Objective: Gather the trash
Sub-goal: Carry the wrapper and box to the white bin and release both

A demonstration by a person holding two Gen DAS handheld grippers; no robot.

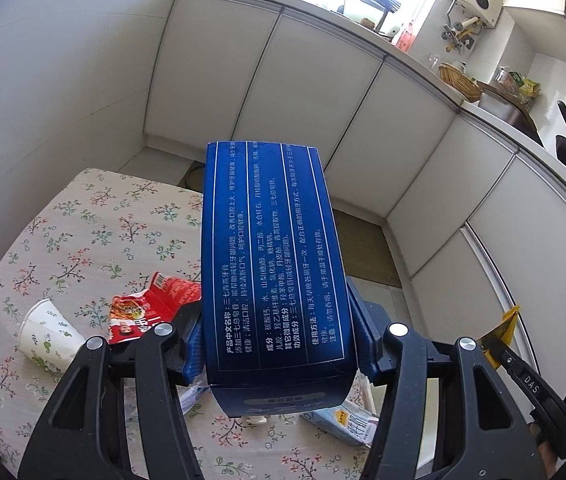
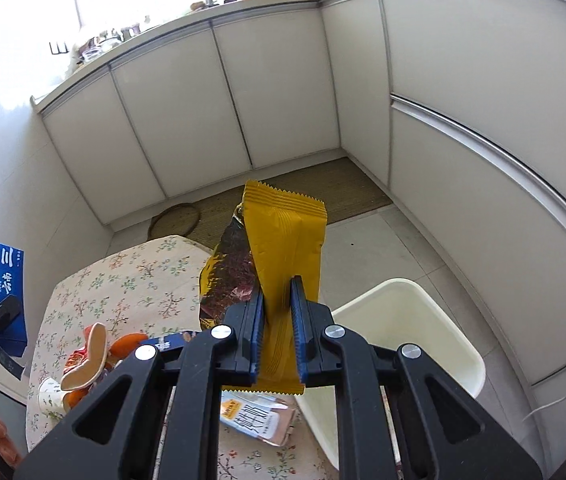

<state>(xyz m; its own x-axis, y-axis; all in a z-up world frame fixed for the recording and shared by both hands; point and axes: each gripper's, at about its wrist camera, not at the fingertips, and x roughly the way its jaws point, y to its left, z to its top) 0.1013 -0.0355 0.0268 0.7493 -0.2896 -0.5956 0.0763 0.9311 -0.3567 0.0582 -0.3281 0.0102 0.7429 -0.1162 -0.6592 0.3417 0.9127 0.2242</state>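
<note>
Trash in hand: blue carton (image 1: 275, 264) clamped lengthwise by the left gripper (image 1: 279, 344), its fingers (image 1: 193, 344) pressing both long sides, and yellow wrapper (image 2: 283, 264) pinched upright by the right gripper (image 2: 277, 336), both lifted above the floral worktop (image 1: 83, 220). White bin (image 2: 399, 320) stands on the floor just beside the worktop, probably the drop point. Paper cup (image 1: 49, 338), red packet (image 1: 147, 308) and a flattened pale carton (image 2: 259, 420) remain on the worktop.

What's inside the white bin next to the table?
The white bin looks empty where its inside shows: only bare walls. The right hand-held gripper and its yellow wrapper cover the near part, so its bottom stays hidden.
</note>
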